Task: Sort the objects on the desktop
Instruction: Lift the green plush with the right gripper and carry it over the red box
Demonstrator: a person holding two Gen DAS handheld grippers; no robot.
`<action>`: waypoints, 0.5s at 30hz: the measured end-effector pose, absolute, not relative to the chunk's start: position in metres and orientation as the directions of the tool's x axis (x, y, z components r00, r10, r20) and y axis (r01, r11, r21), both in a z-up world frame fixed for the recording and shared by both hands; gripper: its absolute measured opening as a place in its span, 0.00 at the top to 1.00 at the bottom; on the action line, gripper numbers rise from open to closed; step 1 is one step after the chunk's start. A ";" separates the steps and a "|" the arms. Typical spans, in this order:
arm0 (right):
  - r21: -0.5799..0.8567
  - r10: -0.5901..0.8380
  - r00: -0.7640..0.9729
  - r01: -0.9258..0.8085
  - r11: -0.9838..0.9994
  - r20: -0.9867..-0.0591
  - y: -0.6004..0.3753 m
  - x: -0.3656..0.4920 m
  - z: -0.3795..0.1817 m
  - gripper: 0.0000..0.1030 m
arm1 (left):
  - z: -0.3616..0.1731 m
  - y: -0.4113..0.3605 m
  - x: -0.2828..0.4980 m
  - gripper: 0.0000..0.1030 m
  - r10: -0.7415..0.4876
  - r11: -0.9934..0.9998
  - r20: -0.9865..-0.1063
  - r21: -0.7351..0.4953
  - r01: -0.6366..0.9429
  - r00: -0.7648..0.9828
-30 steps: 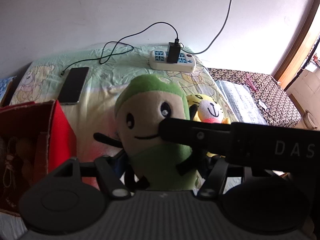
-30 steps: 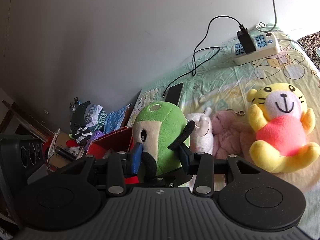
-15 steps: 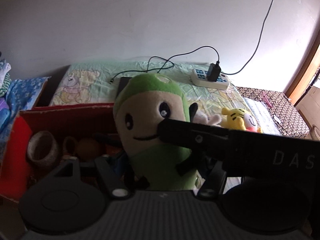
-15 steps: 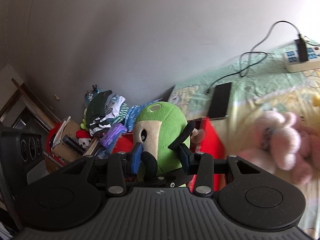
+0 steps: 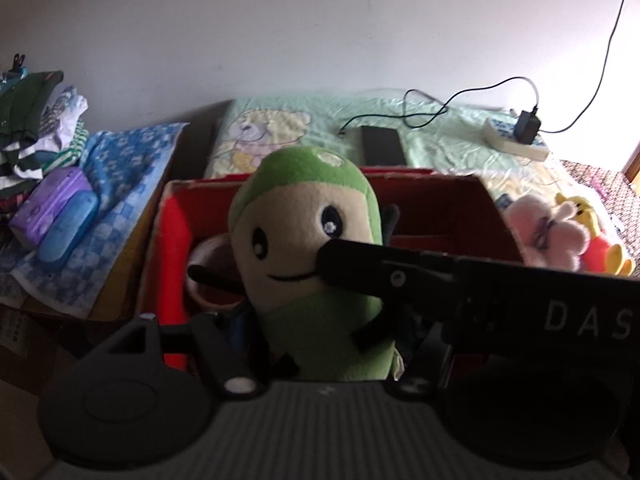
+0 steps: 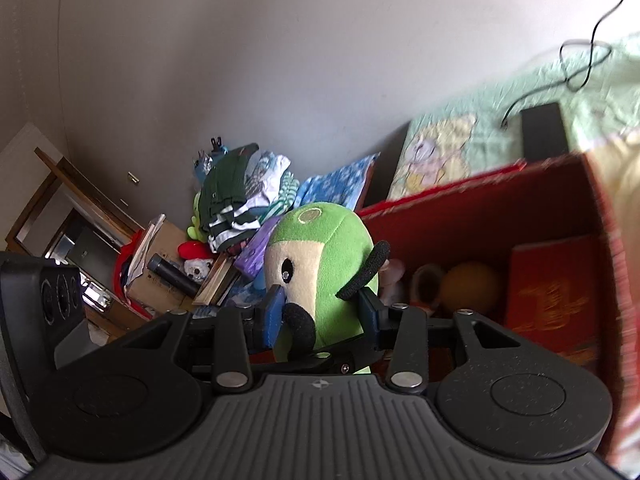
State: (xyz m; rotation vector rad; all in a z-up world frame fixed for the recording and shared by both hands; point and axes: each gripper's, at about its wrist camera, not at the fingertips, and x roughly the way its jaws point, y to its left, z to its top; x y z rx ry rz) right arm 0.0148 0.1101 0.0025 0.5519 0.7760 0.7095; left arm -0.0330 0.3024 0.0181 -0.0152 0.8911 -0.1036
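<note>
A green and cream plush toy (image 5: 304, 216) stands upright between the fingers of my left gripper (image 5: 320, 332), which is shut on its lower body. My right gripper (image 6: 320, 312) is shut on the same green plush toy (image 6: 320, 248), its blue pads (image 6: 274, 312) pressing both sides. One black right finger (image 5: 360, 272) crosses the toy's face in the left wrist view. Directly behind and below the toy is an open red box (image 5: 420, 174). The red box (image 6: 480, 208) holds a round orange ball (image 6: 472, 284), a small woven cup (image 6: 426, 280) and a red card (image 6: 552, 300).
A pink plush (image 5: 548, 232) and a yellow plush (image 5: 592, 232) lie on the bed right of the box. Behind it are a dark phone (image 5: 380, 144) and a power strip (image 5: 516, 140). To the left sit a blue case (image 5: 68, 232), a purple pack (image 5: 48, 204) and piled clothes (image 5: 36, 120).
Both grippers have carried the green plush leftward, away from the other plush toys on the bed and over to the red box, which now fills the middle of both views.
</note>
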 end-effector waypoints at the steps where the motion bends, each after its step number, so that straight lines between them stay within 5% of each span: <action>1: 0.684 0.749 0.502 -0.359 0.635 -0.432 0.114 0.016 -0.001 0.58 | 0.014 0.307 -0.032 0.36 -0.082 0.996 -0.780 -0.041 0.080 0.621; 15: 0.745 0.772 0.427 -0.276 0.607 -0.471 0.144 0.048 -0.037 0.58 | -0.018 0.335 -0.013 0.35 0.017 0.999 -0.826 0.038 0.025 0.564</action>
